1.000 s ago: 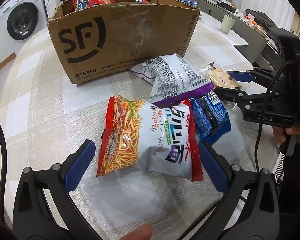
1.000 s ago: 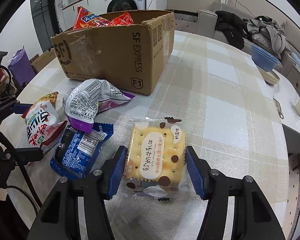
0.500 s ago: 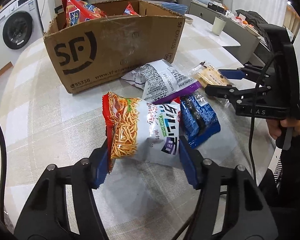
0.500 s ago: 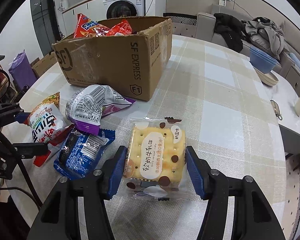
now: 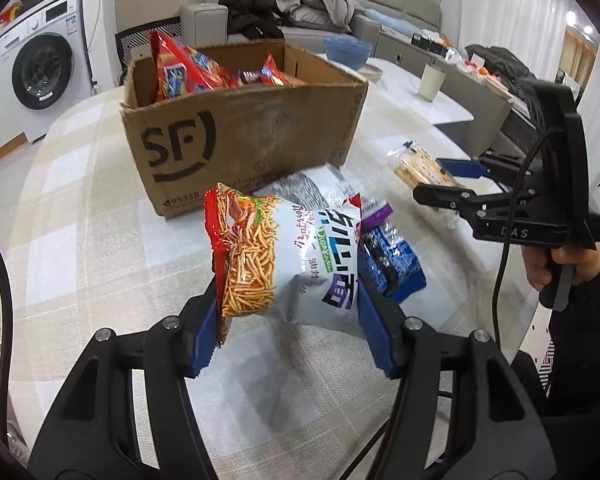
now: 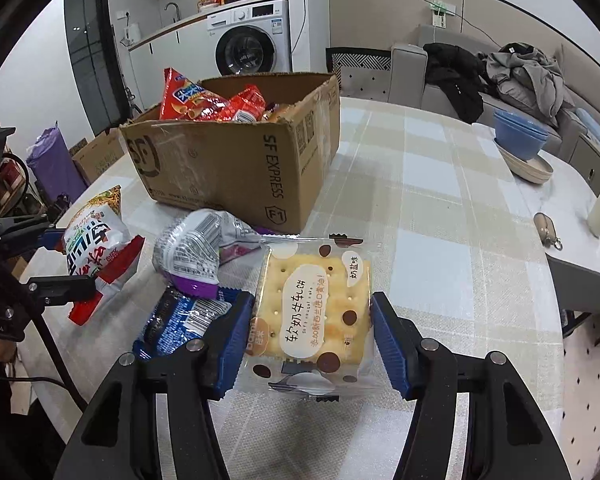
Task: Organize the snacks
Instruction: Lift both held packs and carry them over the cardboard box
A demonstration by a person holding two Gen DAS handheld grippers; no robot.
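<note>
The left gripper (image 5: 288, 320) was closed on the white and red crinkly bag of fried noodle sticks (image 5: 284, 258), its blue pads pressing the two side edges, and the bag was lifted clear of the checked beige tablecloth (image 5: 80, 248). The right gripper (image 6: 312, 332) was clamped on the clear flat packet of yellow nougat crackers (image 6: 314, 312), which also seemed to be raised a little above the cloth.

I judged some risks. The noodle bag is soft and full of air, and it was held only at its lower part, so it could fold or slip out while it was carried to the brown cardboard box with the black logo (image 5: 244, 140). The box already had red snack bags (image 5: 180, 68) standing high inside it, so a new bag put on top could slide back over the wall. The cracker packet is slippery film, and hard pressure could break the crackers. Both grippers going to the same box could also hit each other.

Compared with one second earlier, the left jaws had just been closing: then they stood wide open around the noodle bag lying flat on the cloth, and now they held it up. The right gripper kept the same grip, only somewhat higher. The grey and purple foil bag (image 6: 196, 252) and the blue wrapper (image 6: 184, 320) lay where they were.
</note>
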